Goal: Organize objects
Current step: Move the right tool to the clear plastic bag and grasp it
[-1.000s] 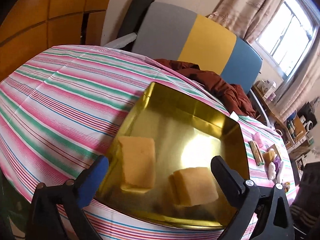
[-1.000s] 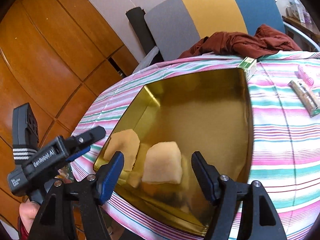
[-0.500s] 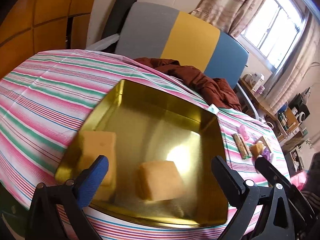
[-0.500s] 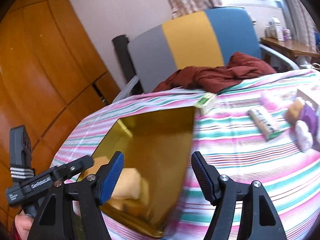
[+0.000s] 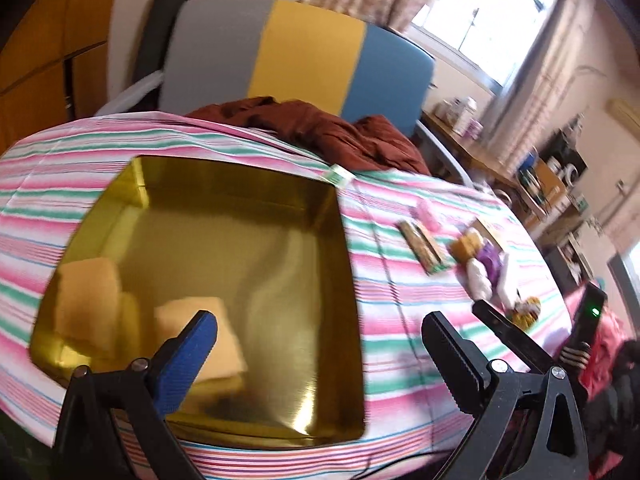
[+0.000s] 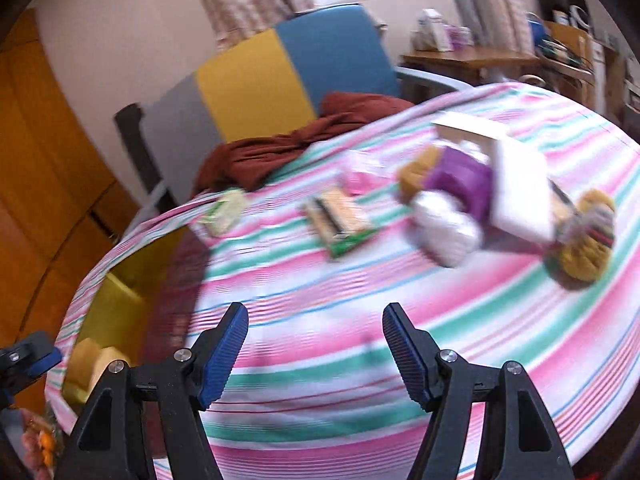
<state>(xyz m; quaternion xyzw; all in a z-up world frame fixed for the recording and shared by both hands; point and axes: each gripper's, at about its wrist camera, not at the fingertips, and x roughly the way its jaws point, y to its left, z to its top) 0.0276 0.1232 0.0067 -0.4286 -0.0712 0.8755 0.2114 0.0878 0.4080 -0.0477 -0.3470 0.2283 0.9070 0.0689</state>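
Since half a second ago we have swung both views rightward: the shiny square gold metal tray point(image 5: 248, 264) now sits left of centre for the left gripper point(image 5: 320, 344) and has slid to the far left edge for the right gripper point(image 6: 314, 340). Both sets of ribbed jaws stand wide apart, holding nothing. Two soft yellow sponge blocks point(image 5: 86, 300) lie in the tray's near left corner, just beyond the left gripper's blue finger. Ahead of the right gripper, well apart across the pink-and-green striped tablecloth point(image 6: 360, 288), a blurred cluster includes a flat green-edged packet point(image 6: 340, 220), a purple box point(image 6: 460, 180) and a white plush lump point(image 6: 444, 232).
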